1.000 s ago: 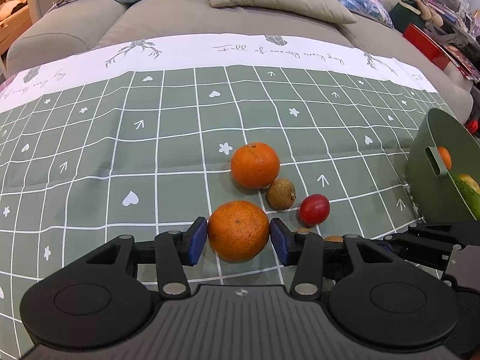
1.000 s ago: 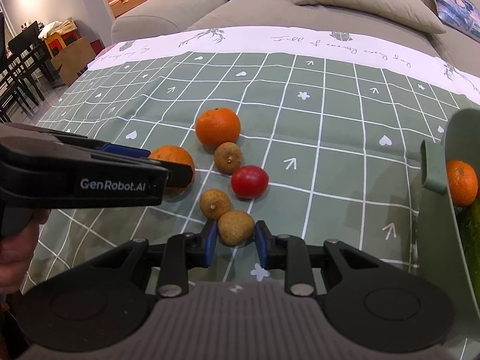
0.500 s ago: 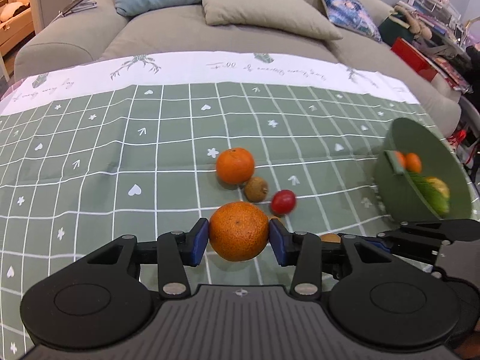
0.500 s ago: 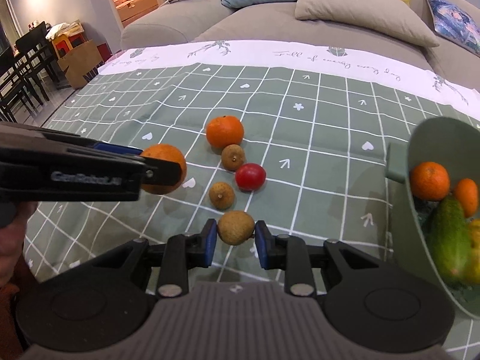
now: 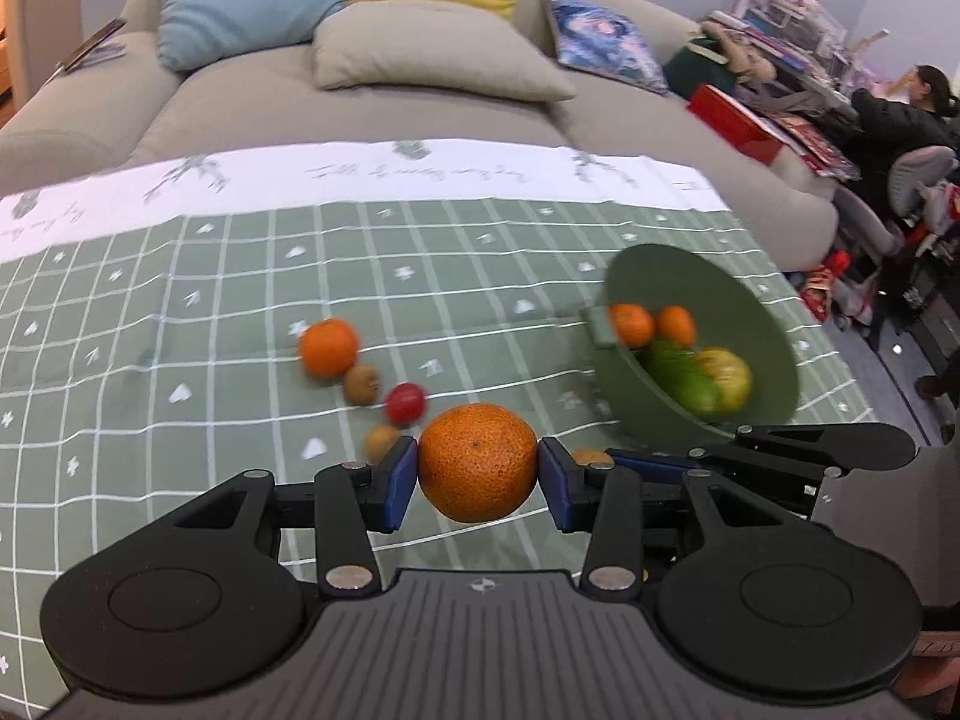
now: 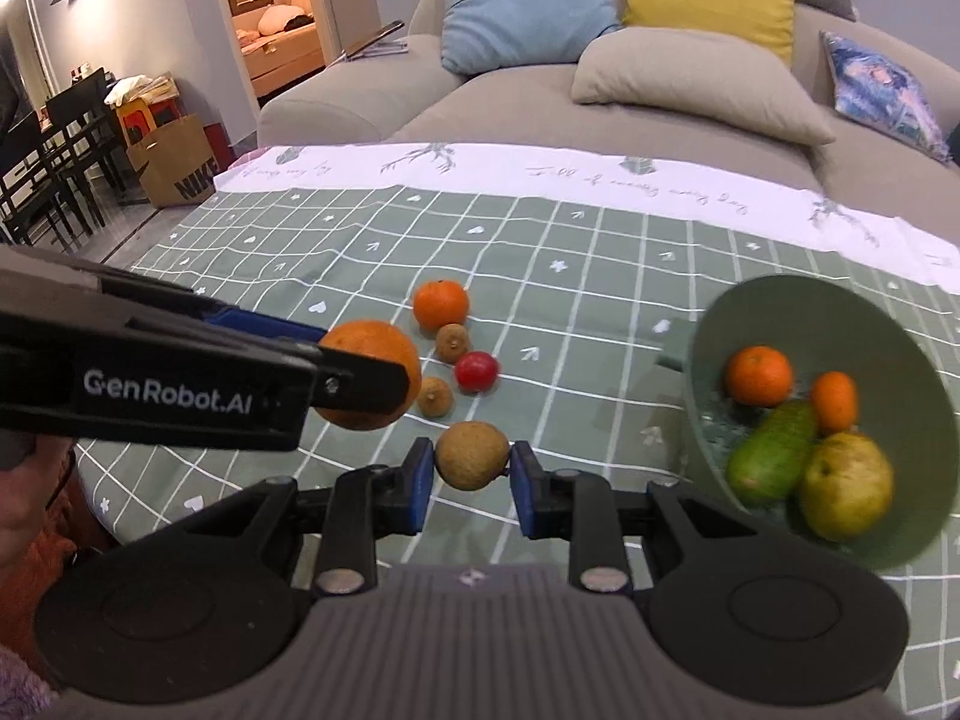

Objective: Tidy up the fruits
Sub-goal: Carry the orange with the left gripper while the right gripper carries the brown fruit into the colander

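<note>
Gripping orange (image 5: 477, 461) (left gripper (image 5: 478, 474)) — longan (image 6: 472, 455) right gripper (image 6: 470, 477).

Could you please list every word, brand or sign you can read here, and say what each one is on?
"GenRobot.AI": white, on the side of the left gripper.
"NIKE": partly cut off, on the brown paper bag.
Cursive script on the tablecloth's white border: too distorted to read.
Nothing else legible.

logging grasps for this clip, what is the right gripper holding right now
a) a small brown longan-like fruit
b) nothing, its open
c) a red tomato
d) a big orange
a: the right gripper is shut on the small brown fruit, its blue pads pressing both sides, while the large orange sits in the left gripper.
</note>
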`<action>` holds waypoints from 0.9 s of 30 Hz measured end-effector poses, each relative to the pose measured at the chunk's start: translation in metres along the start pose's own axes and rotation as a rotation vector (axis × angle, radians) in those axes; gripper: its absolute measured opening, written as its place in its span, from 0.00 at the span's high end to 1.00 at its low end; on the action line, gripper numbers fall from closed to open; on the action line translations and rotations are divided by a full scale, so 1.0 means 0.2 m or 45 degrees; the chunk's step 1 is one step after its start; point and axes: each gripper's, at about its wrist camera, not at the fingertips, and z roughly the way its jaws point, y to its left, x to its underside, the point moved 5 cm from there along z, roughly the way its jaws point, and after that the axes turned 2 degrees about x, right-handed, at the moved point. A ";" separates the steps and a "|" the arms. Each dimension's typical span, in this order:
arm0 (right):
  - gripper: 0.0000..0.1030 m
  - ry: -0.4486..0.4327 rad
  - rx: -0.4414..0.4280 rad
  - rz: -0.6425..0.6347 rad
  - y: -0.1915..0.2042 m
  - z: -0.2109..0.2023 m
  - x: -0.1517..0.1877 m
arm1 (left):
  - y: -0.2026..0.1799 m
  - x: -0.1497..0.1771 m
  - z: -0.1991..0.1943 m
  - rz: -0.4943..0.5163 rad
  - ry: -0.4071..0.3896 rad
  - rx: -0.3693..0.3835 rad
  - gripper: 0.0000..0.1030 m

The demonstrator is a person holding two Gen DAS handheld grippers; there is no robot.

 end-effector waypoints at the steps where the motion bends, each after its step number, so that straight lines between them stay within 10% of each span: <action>1: 0.78 -0.005 0.008 0.006 -0.02 -0.02 0.01 | -0.03 -0.01 0.00 0.008 -0.001 0.010 0.53; 27: 0.77 -0.008 0.258 0.409 -0.75 -0.19 0.09 | -0.53 -0.33 0.41 0.240 0.161 0.139 0.53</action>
